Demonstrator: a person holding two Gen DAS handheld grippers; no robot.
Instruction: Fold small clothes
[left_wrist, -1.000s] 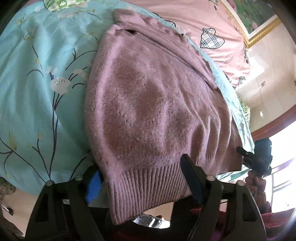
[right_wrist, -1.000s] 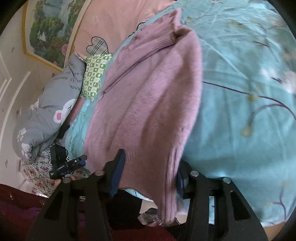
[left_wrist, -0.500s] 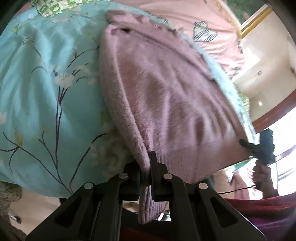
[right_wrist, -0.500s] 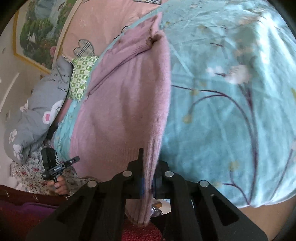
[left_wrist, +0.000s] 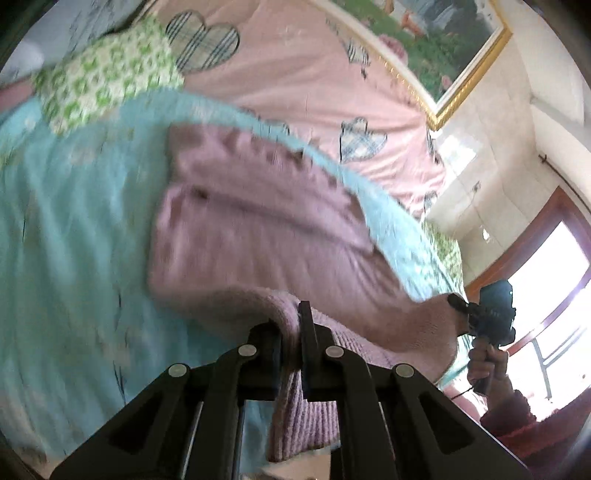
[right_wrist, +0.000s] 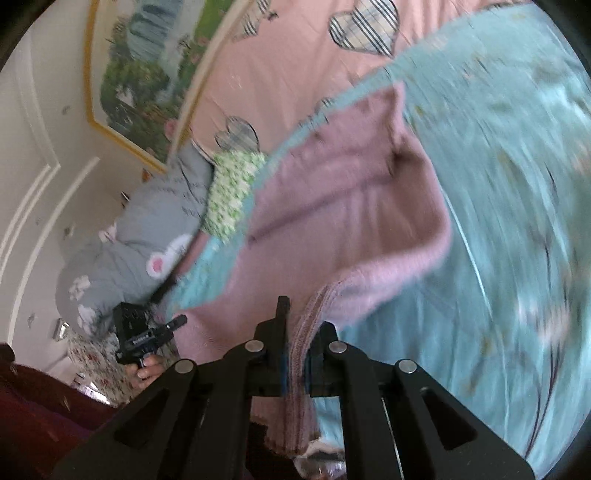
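- Left gripper: clamped now on the ribbed hem of the pink sweater, open around it a second ago.
- Right gripper: pinching the other hem corner.
- Hem lifted off the blue bedspread ahead; probably ready to fold forward.

Motion blur smears the sweater and bedspread.

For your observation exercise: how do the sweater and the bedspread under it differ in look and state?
The sweater is plain mauve knit with a ribbed hem; the bedspread is turquoise with printed branches. The sweater's hem is lifted by the left gripper and right gripper; the bedspread lies flat. Both are soft fabric.
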